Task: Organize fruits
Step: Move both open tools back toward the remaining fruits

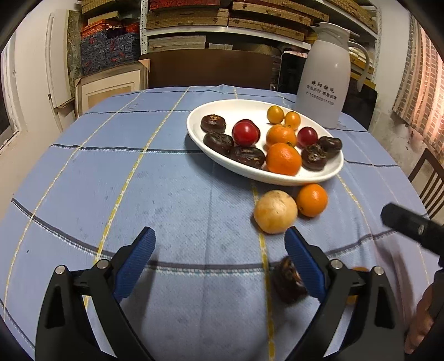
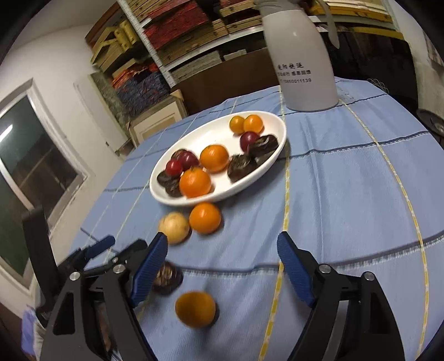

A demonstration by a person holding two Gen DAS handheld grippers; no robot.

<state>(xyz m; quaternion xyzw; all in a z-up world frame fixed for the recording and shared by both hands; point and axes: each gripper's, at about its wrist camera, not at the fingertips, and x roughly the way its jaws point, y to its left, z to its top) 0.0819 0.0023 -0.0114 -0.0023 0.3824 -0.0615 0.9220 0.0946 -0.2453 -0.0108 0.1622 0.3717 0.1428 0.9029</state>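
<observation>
**Fruit on and beside the white dish, both tools wide**

On the oval white ceramic dish [image 1: 194,130]: two round orange mandarins [image 1: 283,158], two glossy red round fruits [image 1: 246,133], two small yellow-orange round fruits [image 1: 275,114], several dark brown flattened water chestnuts [image 1: 218,142]. Just in front of the dish, on the blue checked tablecloth [image 1: 138,194] of the worktop: a pale tan round fruit [image 1: 275,211] touching or nearly touching another orange mandarin [image 1: 312,200]. Nearer the cameras: a loose dark brown chestnut [image 1: 288,280] partly hidden behind the right finger of the left tool [image 1: 220,244]; a blurred orange fruit [image 2: 195,308] on the cloth between the fingers of the right tool [image 2: 222,250], touched by neither pad.

Left tool: blue-padded jaws spread wide over bare cloth, nothing between. Right tool: also wide, gripping nothing.

Behind the dish: a tall white plastic thermos jug with printed lettering [image 1: 322,83]. Beyond the worktop: metal shelves stacked with flat boxes [image 1: 222,25].
</observation>
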